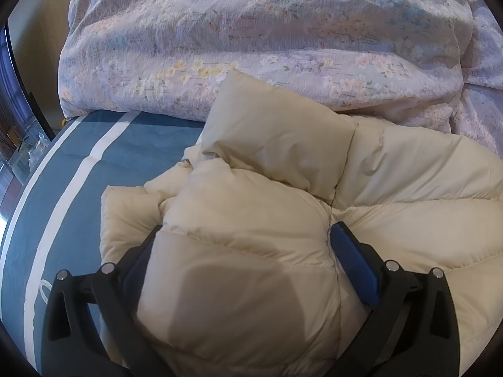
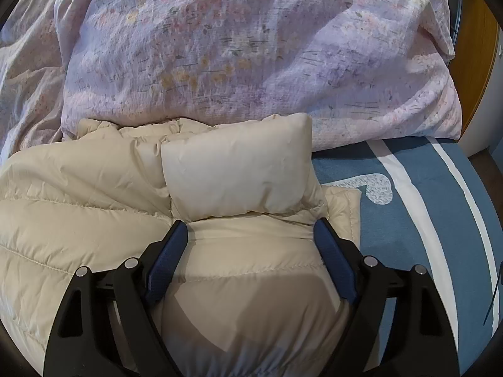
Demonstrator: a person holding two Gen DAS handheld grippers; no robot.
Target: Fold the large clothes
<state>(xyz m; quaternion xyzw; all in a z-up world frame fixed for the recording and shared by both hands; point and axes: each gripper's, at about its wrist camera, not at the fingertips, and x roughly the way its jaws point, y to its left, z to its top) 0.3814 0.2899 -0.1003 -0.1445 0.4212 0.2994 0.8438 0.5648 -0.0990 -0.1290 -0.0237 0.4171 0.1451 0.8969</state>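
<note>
A cream puffer jacket [image 1: 251, 207] lies bunched on the blue bed sheet [image 1: 72, 194], with one puffy panel folded up at its far edge [image 2: 235, 176]. My left gripper [image 1: 246, 232] stands over the jacket's left part with its jaws wide. A thick bulge of the jacket fills the gap and hides part of the left finger; the pads do not visibly pinch it. Over the jacket's right part, my right gripper [image 2: 251, 229] also has wide jaws with padded fabric between the blue pads [image 2: 333, 260], and no clamping shows.
A floral lilac duvet [image 1: 251, 31] is heaped across the far side of the bed, touching the jacket [image 2: 94, 188]. The blue sheet [image 2: 408, 220] carries white stripes. The bed's left edge and dark furniture [image 1: 12, 119] show on the left, a wooden door [image 2: 474, 62] on the right.
</note>
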